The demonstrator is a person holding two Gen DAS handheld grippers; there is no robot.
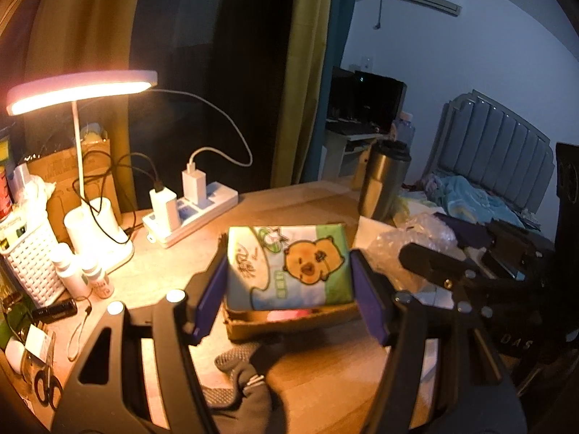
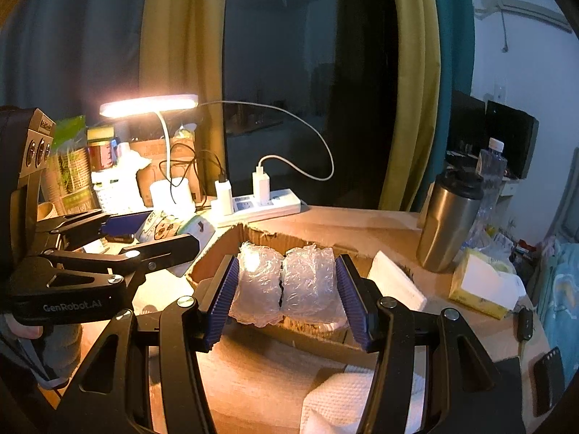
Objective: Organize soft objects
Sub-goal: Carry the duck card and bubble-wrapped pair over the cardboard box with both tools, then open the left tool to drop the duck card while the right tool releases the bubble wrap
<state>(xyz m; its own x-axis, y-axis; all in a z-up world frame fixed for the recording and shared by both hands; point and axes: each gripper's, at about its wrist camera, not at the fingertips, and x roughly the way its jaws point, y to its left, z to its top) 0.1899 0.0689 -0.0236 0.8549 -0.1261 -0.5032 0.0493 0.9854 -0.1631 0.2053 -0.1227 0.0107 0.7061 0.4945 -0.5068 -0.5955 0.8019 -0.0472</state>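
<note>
My left gripper (image 1: 289,289) is shut on a soft tissue pack (image 1: 289,267) printed with a brown bear, held over the near rim of a cardboard box (image 1: 289,322). My right gripper (image 2: 286,289) is shut on a folded wad of clear bubble wrap (image 2: 286,285), held above the same cardboard box (image 2: 217,249). The left gripper and the tissue pack (image 2: 170,228) also show at the left of the right wrist view. The bubble wrap (image 1: 405,249) and the right gripper show at the right of the left wrist view. A dark grey sock (image 1: 242,379) lies on the table in front of the box.
A lit desk lamp (image 1: 79,90), a power strip with chargers (image 1: 191,213), small bottles and a white basket (image 1: 32,256) crowd the left. A steel tumbler (image 2: 448,220), a white pad (image 2: 398,282), a yellow tissue box (image 2: 481,289) and paper towel (image 2: 340,401) lie right.
</note>
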